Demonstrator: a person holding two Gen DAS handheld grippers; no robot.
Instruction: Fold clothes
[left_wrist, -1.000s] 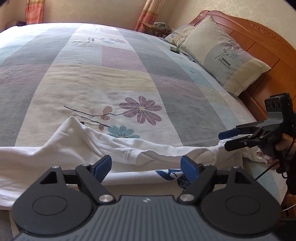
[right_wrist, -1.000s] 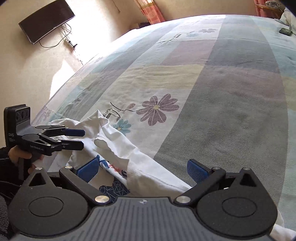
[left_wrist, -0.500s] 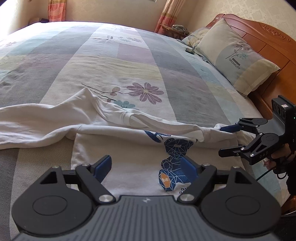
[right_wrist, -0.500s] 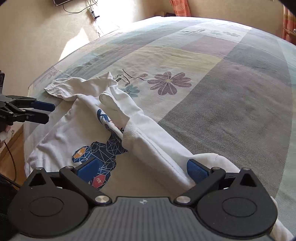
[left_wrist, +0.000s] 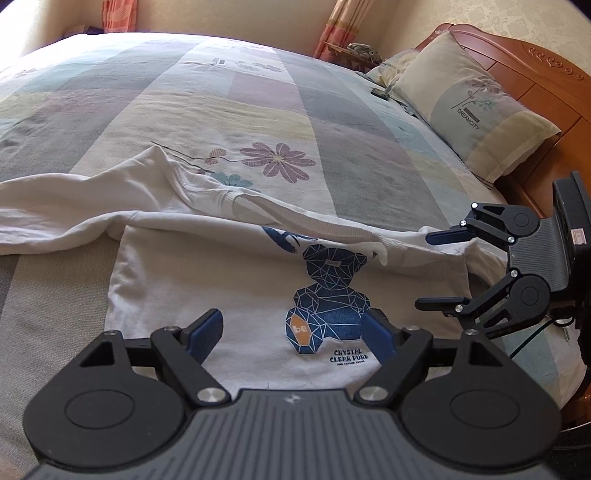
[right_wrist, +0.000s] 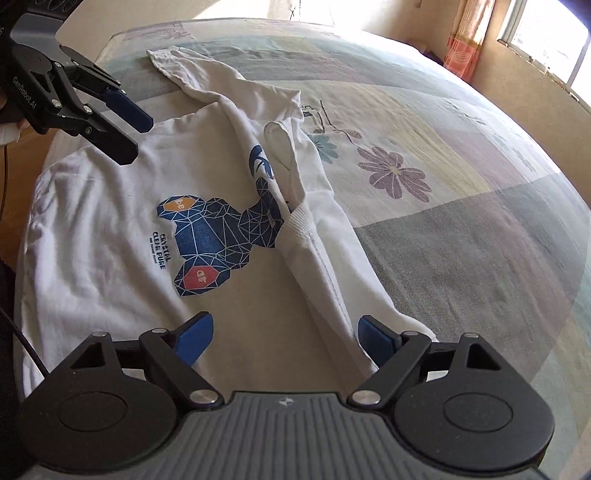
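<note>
A white sweatshirt (left_wrist: 207, 280) lies print-up on the bed (left_wrist: 236, 110), near the bed's edge, with a blue geometric bear (left_wrist: 328, 299) on its chest. In the left wrist view the left tool (left_wrist: 293, 332) hangs just above the garment's lower body, its blue pads spread wide with nothing between them; the bear sits at about 12 o'clock from the pads, slightly to the right. One sleeve (left_wrist: 66, 210) trails off toward 9 o'clock, and a folded ribbed edge crosses the chest above the bear.

The right tool (left_wrist: 436, 271) appears at 3 o'clock in that view, jaws also spread and empty, over the garment's right edge. In its own view, the right tool (right_wrist: 284, 338) hovers over the cloth with a sleeve (right_wrist: 317, 258) running from between the pads up toward 12 o'clock. The left tool (right_wrist: 129, 129) shows at 10 o'clock, over the shirt's far side. A pillow (left_wrist: 476, 107) rests against the wooden headboard (left_wrist: 546, 85) at 2 o'clock.
</note>
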